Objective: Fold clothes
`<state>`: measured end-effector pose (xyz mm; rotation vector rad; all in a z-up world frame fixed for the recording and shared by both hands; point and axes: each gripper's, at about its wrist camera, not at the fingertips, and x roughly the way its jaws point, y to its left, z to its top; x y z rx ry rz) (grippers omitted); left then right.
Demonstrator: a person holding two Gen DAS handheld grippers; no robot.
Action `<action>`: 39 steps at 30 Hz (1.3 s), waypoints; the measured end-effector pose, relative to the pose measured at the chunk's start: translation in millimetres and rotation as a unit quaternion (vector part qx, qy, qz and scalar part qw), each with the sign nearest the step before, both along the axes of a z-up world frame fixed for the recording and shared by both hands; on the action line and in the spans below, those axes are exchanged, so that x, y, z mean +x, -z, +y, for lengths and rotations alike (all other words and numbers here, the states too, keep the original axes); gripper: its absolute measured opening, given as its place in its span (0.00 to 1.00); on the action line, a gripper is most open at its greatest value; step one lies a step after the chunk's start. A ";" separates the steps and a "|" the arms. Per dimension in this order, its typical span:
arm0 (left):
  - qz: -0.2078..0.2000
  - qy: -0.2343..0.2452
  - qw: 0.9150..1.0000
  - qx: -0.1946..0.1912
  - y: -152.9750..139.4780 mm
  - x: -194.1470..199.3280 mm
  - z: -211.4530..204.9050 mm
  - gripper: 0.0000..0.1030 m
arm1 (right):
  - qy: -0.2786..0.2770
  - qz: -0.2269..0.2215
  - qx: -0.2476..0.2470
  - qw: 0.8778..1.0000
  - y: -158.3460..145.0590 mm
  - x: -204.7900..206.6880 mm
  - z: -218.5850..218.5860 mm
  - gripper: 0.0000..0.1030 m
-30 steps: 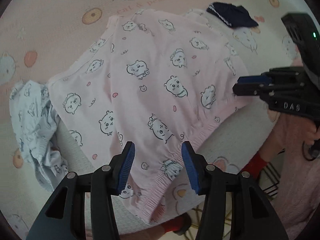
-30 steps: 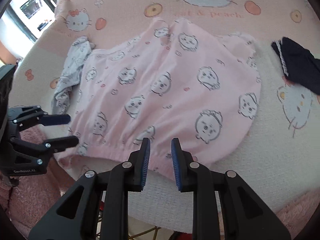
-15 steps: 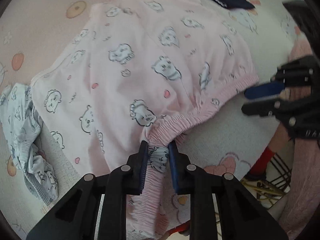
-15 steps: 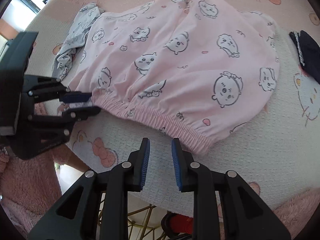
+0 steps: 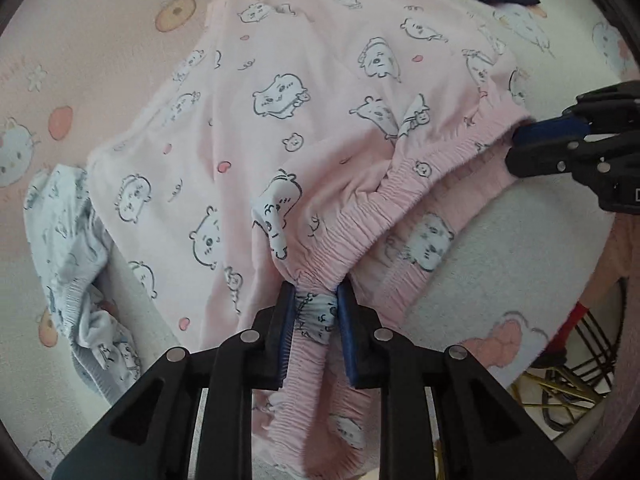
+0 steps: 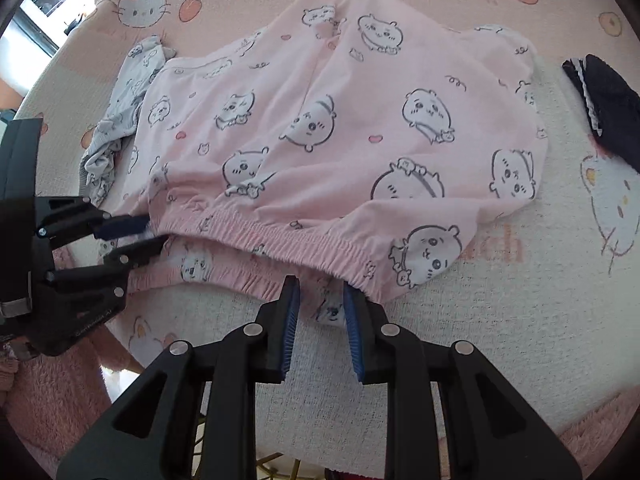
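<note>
- Pink shorts point(image 5: 320, 120) lie spread and unfolded on the printed cover point(image 6: 520, 300), with the waistband point(image 6: 280, 240) nearest both tools.
- Left tool point(image 5: 316, 312): jaws opening slightly, one waistband end bunched between them.
- Right tool point(image 6: 320, 312): narrow at the waistband's other end, seemingly not gripping.
- Folding looks barely begun.

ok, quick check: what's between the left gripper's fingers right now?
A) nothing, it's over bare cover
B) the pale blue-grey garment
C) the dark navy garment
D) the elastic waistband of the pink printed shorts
D: in the left wrist view the left gripper has its fingers pressed on a bunched piece of the elastic waistband of the pink printed shorts; the other garments lie apart.
</note>
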<state>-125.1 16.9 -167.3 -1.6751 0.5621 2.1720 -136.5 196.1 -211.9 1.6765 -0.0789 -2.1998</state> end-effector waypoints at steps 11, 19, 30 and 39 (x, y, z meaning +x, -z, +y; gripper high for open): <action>-0.031 -0.174 0.959 0.220 -36.7 -3.4 -72.2 0.44 | 0.073 0.062 -0.039 0.995 -26.6 -1.2 12.4 0.30; -0.087 -0.222 0.960 0.146 15.8 3.0 -80.3 0.44 | 0.068 -0.011 0.028 0.997 6.1 -1.3 17.7 0.32; -0.103 -0.370 0.892 0.238 6.8 39.2 -128.3 0.44 | 0.141 0.020 -0.045 0.989 -20.3 9.6 51.4 0.33; -0.099 -0.483 0.813 0.308 17.6 71.5 -159.2 0.44 | 0.206 -0.050 -0.160 0.964 5.2 3.0 69.5 0.35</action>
